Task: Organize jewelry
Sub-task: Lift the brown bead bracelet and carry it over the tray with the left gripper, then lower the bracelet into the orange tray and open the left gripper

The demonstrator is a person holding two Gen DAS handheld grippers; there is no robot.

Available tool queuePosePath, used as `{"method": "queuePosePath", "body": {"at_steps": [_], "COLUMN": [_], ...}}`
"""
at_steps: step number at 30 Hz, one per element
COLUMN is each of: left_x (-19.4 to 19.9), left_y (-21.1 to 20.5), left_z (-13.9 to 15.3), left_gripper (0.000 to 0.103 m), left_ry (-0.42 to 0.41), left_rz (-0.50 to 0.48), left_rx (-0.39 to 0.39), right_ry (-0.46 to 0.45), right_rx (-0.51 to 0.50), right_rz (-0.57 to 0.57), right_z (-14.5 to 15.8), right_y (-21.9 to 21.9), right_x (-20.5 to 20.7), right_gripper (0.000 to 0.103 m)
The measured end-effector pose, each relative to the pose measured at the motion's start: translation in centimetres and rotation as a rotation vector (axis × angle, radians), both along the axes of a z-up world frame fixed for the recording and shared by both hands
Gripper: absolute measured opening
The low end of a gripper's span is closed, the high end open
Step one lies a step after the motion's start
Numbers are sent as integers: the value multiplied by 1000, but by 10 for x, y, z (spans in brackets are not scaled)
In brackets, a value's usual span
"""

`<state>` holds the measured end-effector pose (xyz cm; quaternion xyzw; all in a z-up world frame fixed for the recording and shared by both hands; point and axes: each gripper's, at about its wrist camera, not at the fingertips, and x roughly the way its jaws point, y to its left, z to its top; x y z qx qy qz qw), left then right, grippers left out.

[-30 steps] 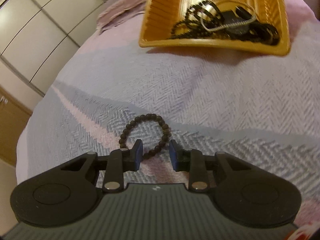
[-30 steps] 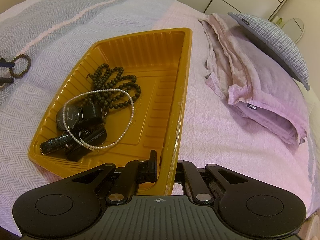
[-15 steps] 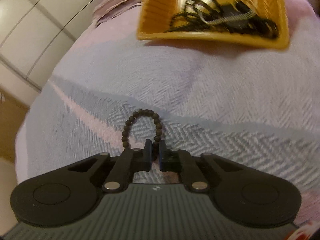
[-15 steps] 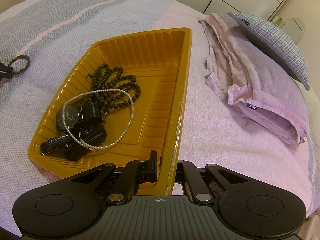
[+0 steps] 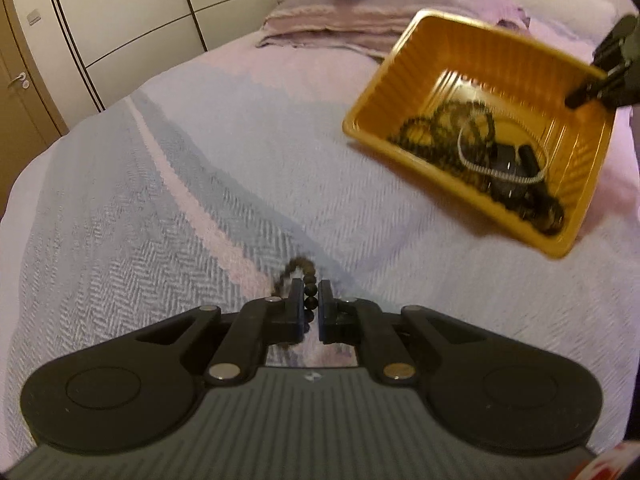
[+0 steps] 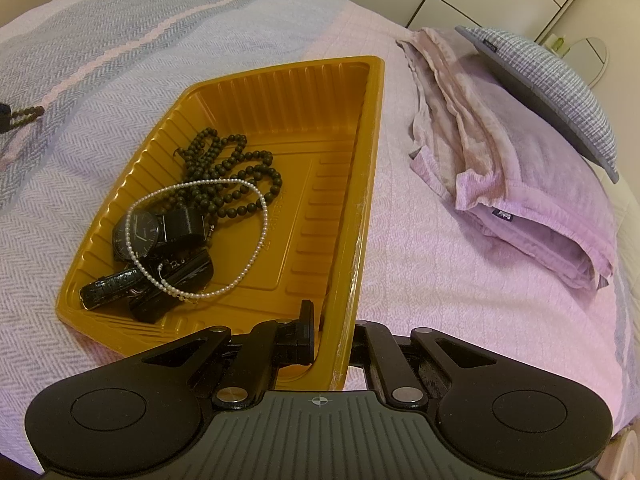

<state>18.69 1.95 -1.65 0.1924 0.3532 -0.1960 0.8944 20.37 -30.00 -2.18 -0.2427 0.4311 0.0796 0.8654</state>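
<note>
My left gripper (image 5: 311,300) is shut on a dark beaded bracelet (image 5: 298,270), which hangs lifted above the striped bedspread; the same bracelet (image 6: 28,114) shows at the far left of the right wrist view. An orange plastic tray (image 6: 280,92) lies on the bed and holds a black bead necklace (image 6: 236,176), a pearl strand (image 6: 224,240) and black watches (image 6: 144,236). My right gripper (image 6: 332,332) is shut on the tray's near wall. In the left wrist view the tray (image 5: 420,64) sits at the upper right, and the right gripper (image 5: 608,76) grips its far corner.
A folded lilac blanket (image 6: 520,200) and a checked grey pillow (image 6: 552,76) lie to the right of the tray. White wardrobe doors (image 5: 120,20) and a wooden door (image 5: 20,92) stand beyond the bed's left side. The grey and pink bedspread (image 5: 180,184) stretches between the bracelet and the tray.
The left jaws closed on the bracelet, which lay flat on the bedspread, then lifted it and rolled, so the tray swung to the upper right. The right gripper and tray stayed still.
</note>
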Motion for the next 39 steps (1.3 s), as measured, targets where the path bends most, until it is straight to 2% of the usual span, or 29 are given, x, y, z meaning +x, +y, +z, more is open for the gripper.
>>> {"method": "queuePosePath", "body": {"at_steps": [10,19,30,39], "left_x": [1,6,19,24], "left_y": [-16,-44,-110,-159], "left_z": [22,43,70,71], "left_gripper": [5,5,6,5], "left_ry": [-17,-25,-38,-12], "left_rz": [-15,-72,-188,-267], "left_rx": [-25,-94,-183,-204], "right_ry": [0,0,-1,0], "right_rx": [1,0,4,14], "right_rz": [0,1,1,3], "right_z": [0,0,1,0], "right_y": [0,1,2,0], "right_x": [0,0,0,1], "right_gripper": [5,5,5,5]}}
